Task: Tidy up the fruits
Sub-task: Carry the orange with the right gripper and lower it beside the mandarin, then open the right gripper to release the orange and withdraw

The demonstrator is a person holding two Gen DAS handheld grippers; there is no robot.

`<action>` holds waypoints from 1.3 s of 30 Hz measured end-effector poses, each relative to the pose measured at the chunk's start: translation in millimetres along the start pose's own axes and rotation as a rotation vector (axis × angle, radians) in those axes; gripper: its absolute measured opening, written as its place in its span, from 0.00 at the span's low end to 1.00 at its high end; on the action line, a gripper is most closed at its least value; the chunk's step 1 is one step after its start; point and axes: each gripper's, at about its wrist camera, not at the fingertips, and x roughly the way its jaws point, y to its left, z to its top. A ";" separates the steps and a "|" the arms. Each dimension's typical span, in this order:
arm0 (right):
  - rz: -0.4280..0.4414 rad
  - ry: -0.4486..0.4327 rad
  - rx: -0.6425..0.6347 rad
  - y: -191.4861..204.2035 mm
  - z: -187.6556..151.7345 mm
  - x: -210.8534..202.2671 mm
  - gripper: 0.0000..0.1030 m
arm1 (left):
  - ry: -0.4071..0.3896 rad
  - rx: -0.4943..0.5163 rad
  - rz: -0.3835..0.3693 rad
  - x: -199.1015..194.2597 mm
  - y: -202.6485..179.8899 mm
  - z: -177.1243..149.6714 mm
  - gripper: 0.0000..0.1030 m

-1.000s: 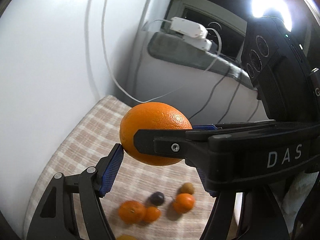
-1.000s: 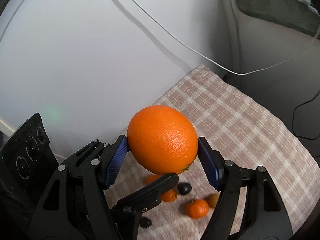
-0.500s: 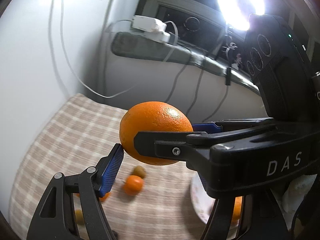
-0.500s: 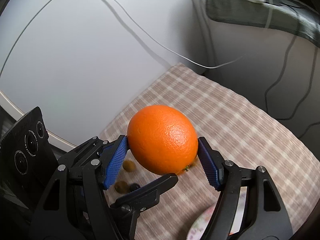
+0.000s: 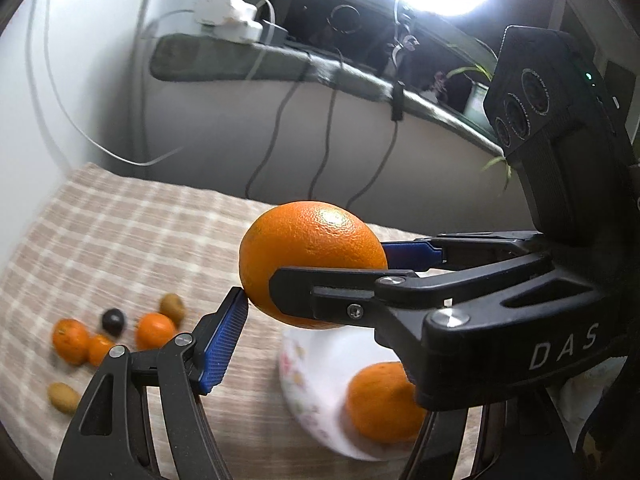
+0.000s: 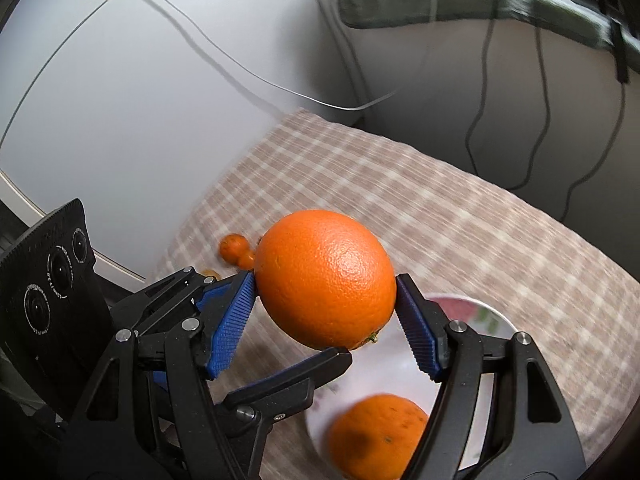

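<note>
Above the checked-cloth table (image 6: 460, 216), large orange (image 6: 326, 278) clamped on four sides by blue fingers (image 6: 230, 320) of both right gripper (image 6: 326, 316) and left gripper (image 5: 316, 276), over a white floral plate (image 5: 308, 384) holding a second orange (image 5: 380, 404), small fruits (image 5: 116, 332) lying well apart.

Dimpled orange (image 6: 326, 278); seemingly woven tablecloth (image 6: 460, 216)
</note>
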 end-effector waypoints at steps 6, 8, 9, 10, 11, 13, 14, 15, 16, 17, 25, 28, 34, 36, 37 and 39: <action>-0.027 0.001 0.026 -27.3 -17.2 -7.9 0.71 | 0.045 0.014 -0.026 19.5 -21.8 -4.4 0.67; -0.032 0.002 0.038 -35.3 -22.5 -10.2 0.71 | 0.060 0.018 -0.032 24.7 -27.6 -6.6 0.67; -0.035 0.003 0.044 -39.1 -25.3 -11.3 0.71 | 0.068 0.019 -0.034 27.0 -30.0 -7.3 0.67; -0.039 0.004 0.049 -43.4 -28.0 -12.0 0.71 | 0.077 0.023 -0.036 30.7 -33.3 -8.4 0.67; -0.043 0.006 0.052 -46.5 -29.8 -12.1 0.71 | 0.084 0.028 -0.038 33.6 -36.5 -9.4 0.67; -0.053 0.010 0.060 -54.1 -35.2 -15.0 0.71 | 0.095 0.037 -0.040 38.2 -41.2 -11.1 0.67; -0.055 0.011 0.065 -57.6 -36.9 -15.0 0.71 | 0.102 0.043 -0.041 40.8 -44.2 -12.1 0.67; -0.057 0.013 0.071 -61.0 -38.3 -14.8 0.71 | 0.116 0.048 -0.040 42.6 -46.3 -12.6 0.67; -0.060 0.015 0.078 -65.3 -40.7 -15.6 0.71 | 0.121 0.053 -0.041 44.8 -49.0 -13.3 0.66; -0.062 0.016 0.084 -68.0 -42.0 -15.7 0.71 | 0.125 0.057 -0.042 46.7 -51.2 -13.8 0.66; -0.087 0.021 0.113 -84.1 -54.7 -19.2 0.71 | 0.141 0.095 -0.043 54.7 -67.1 -17.0 0.63; -0.100 0.036 0.128 -91.0 -59.1 -16.4 0.71 | 0.137 0.117 -0.045 54.3 -73.4 -17.3 0.62; -0.094 -0.021 0.132 -92.8 -56.2 -31.6 0.71 | 0.136 0.142 -0.056 52.9 -82.5 -15.6 0.61; -0.102 -0.031 0.125 -91.3 -54.3 -37.3 0.71 | 0.132 0.142 -0.057 50.8 -82.9 -15.5 0.61; -0.108 -0.036 0.120 -90.3 -53.7 -39.4 0.71 | 0.129 0.140 -0.057 48.6 -82.8 -15.8 0.61; -0.111 -0.046 0.120 -89.6 -53.7 -43.3 0.71 | 0.123 0.142 -0.054 44.4 -82.9 -16.4 0.61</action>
